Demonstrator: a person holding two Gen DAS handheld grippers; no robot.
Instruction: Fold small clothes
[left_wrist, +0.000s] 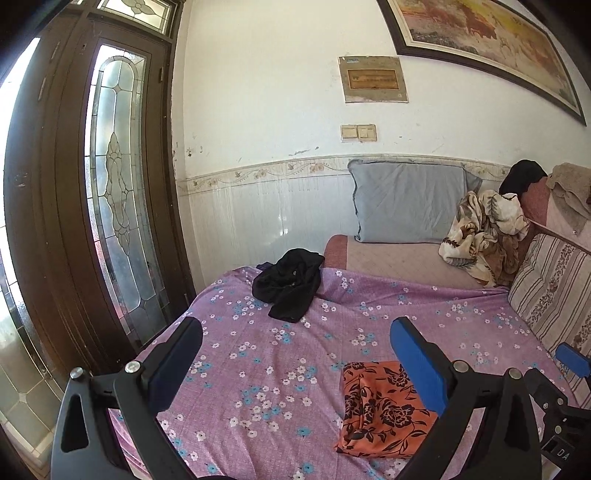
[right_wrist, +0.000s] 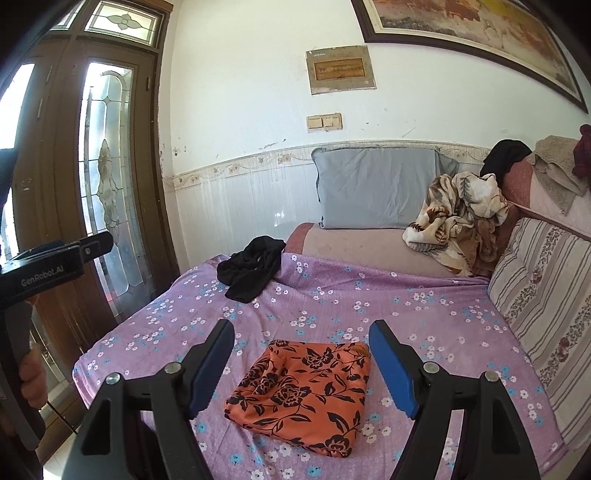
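I have both tools above the bed (right_wrist: 424, 295), which carries a purple sheet printed with small flowers. My right tool (right_wrist: 301, 363) has its blue pads spread wide with nothing between them; the folded orange floral cloth (right_wrist: 303, 395) lies flat on the sheet directly beneath that gap, and the pads do not touch it. My left tool (left_wrist: 295, 360) is likewise spread apart and empty. From its camera the orange cloth (left_wrist: 380, 410) sits at about 5 o'clock, partly behind the blue pad on that side, and a bit of the right tool shows at the 4 o'clock edge.

A crumpled black garment (right_wrist: 253, 267) lies farther up the bed at about 11 o'clock from the orange cloth, well apart from it, near the sheet's far edge. Beyond it a grey pillow (right_wrist: 376, 188) leans against the wall at 12 o'clock, with a bunched cream and brown blanket (right_wrist: 454, 218) at 2 o'clock beside it. At 9 o'clock in the right camera, a hand (right_wrist: 33, 380) grips the left tool's handle in front of the brown glazed door (right_wrist: 110, 166).
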